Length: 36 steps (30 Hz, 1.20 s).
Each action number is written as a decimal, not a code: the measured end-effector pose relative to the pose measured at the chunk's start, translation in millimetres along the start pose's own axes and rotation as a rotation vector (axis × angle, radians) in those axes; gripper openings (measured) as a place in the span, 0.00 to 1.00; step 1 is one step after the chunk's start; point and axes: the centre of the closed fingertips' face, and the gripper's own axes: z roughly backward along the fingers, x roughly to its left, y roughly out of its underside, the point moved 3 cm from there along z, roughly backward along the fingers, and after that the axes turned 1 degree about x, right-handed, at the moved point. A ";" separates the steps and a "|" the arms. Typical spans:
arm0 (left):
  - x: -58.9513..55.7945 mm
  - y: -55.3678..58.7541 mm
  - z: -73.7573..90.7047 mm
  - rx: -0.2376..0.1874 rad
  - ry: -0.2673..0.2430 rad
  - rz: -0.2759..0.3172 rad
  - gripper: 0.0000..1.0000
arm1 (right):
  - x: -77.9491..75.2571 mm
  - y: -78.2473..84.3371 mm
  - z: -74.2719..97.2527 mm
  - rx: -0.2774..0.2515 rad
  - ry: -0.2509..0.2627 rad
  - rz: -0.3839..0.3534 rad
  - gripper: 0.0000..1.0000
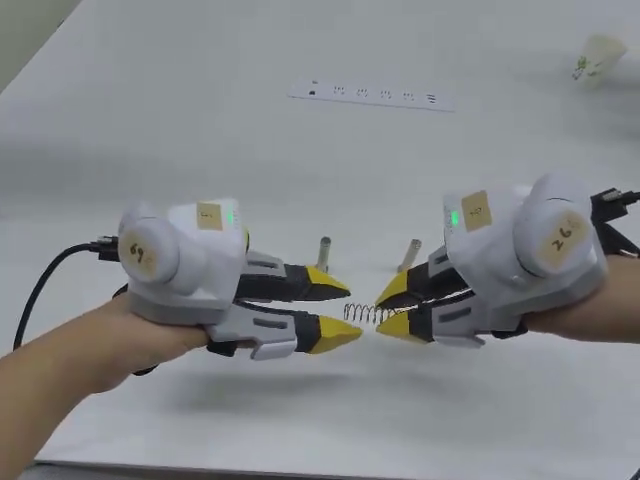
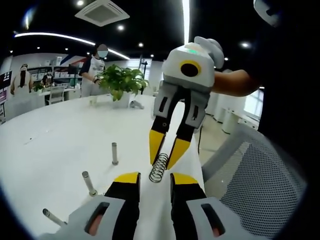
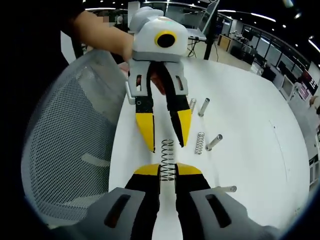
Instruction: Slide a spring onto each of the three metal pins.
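spring [image 1: 366,313] found in mid-air between the grippers, roughly level, above the table [image 1: 300,150] and short of the pins [image 1: 324,252]. clamped at one end by right gripper [image 1: 381,312]. left gripper [image 1: 354,312] released, jaws spread about the free end; whether touching, not determinable. judged light, thin-wired and soft: apt to buckle or flick away under a hard squeeze. best held across the end coils, bore left clear for a pin. second spring [image 3: 200,142] on table beside a pin.

In the head view, the bases of two metal pins [image 1: 325,250] are hidden behind the jaws. The right end of the spring [image 3: 167,152] is covered by the right gripper [image 3: 168,171]. The far cup [image 1: 603,55] is blurred.
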 end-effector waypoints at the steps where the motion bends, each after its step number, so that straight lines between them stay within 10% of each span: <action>1: -0.4 -1.0 -0.6 -0.005 0.005 -0.003 0.14 | 0.2 -0.8 0.2 -0.001 -0.001 -0.002 0.08; 11: -3.0 -5.7 -0.3 -0.038 0.029 -0.004 0.04 | 0.5 -2.1 4.7 -0.019 -0.005 -0.010 0.08; 18: -2.7 -17.8 4.8 -0.141 0.060 0.046 0.02 | -0.3 -7.0 15.0 -0.058 -0.011 -0.032 0.08; 36: -8.1 -18.5 6.9 -0.151 0.092 0.065 0.01 | 5.2 -9.4 17.0 -0.104 -0.039 -0.068 0.11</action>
